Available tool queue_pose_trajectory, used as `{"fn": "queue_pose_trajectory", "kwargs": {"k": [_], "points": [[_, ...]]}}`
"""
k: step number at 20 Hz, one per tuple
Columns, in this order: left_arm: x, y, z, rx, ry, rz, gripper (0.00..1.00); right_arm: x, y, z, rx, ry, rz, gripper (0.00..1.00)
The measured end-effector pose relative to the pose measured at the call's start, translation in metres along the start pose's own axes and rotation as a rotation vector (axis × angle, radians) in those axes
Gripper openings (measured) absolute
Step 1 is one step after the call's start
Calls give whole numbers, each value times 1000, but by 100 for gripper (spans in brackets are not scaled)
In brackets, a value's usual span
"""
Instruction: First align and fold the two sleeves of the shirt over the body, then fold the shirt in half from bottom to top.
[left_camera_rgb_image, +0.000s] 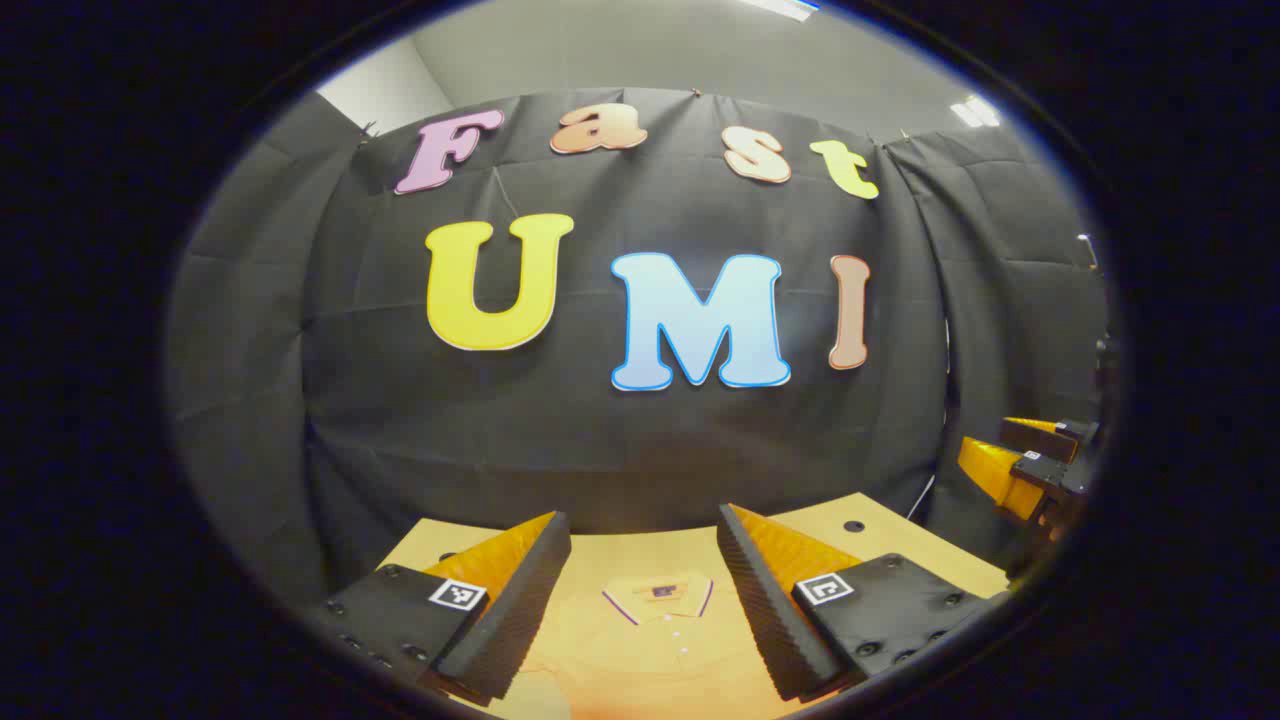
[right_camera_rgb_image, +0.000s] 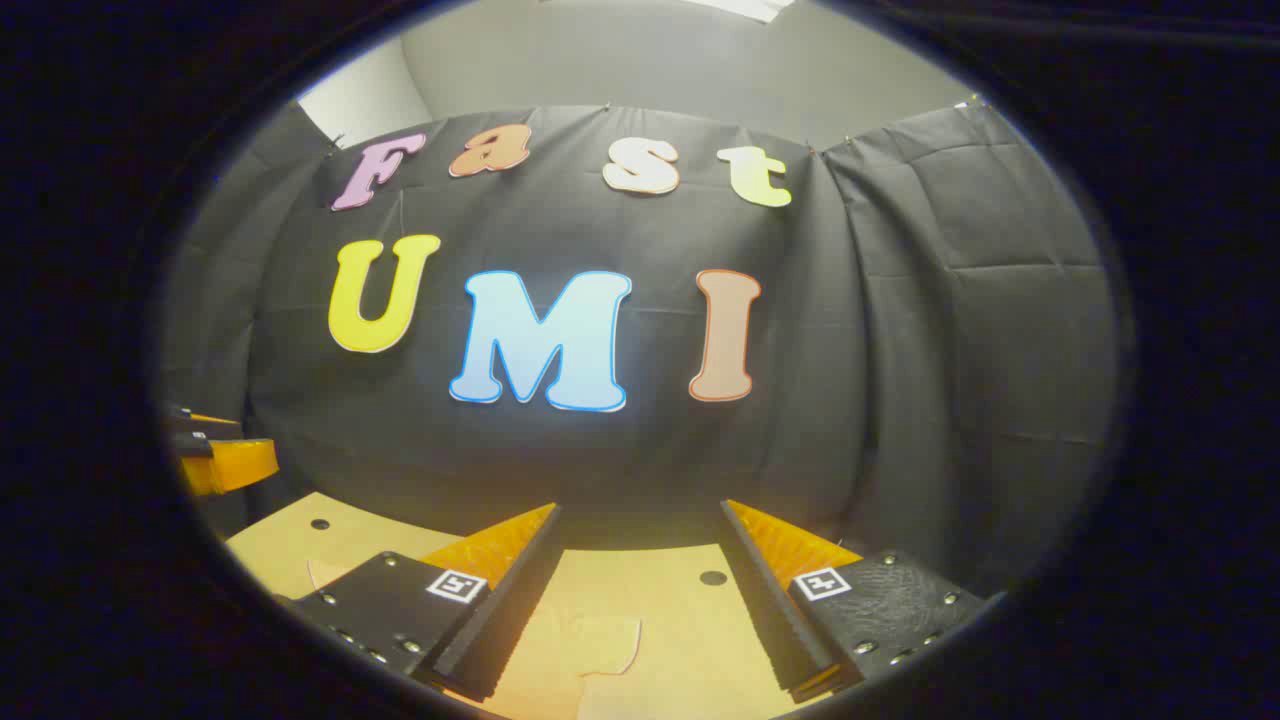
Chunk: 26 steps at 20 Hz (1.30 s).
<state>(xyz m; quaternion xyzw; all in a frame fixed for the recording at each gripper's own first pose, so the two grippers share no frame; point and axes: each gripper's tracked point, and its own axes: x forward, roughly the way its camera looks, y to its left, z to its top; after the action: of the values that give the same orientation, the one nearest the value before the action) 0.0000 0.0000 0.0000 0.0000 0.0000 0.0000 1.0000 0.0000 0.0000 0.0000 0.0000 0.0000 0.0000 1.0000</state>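
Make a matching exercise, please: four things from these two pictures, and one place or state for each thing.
Things:
1. shirt collar
2. left gripper
3. right gripper
4. table hole

Places or states:
A. open, above a sleeve edge
B. between the right gripper's fingers, on bare wood
C. open, above the collar
D. flat on the table, between the left gripper's fingers

Pairs: 1-D, 2-C, 3-A, 4-B

Your left gripper view cuts the pale orange polo shirt (left_camera_rgb_image: 650, 640) off below the collar; sleeves and hem unseen. Your right gripper view shows one pale cloth edge (right_camera_rgb_image: 610, 655) on the wooden table (right_camera_rgb_image: 300, 545); which part, unclear.
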Motion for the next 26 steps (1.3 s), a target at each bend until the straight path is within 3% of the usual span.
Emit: {"fn": "queue_pose_trajectory", "kwargs": {"k": [16, 21, 26], "points": [[-10, 5, 6, 6, -7, 104, 97, 9, 6, -28, 19, 88, 80, 96], [-20, 18, 4, 9, -5, 131, 97, 35, 13, -78, 21, 204, 119, 97], [-29, 33, 1, 3, -2, 167, 97, 63, 17, -156, 23, 396, 154, 96]]}}
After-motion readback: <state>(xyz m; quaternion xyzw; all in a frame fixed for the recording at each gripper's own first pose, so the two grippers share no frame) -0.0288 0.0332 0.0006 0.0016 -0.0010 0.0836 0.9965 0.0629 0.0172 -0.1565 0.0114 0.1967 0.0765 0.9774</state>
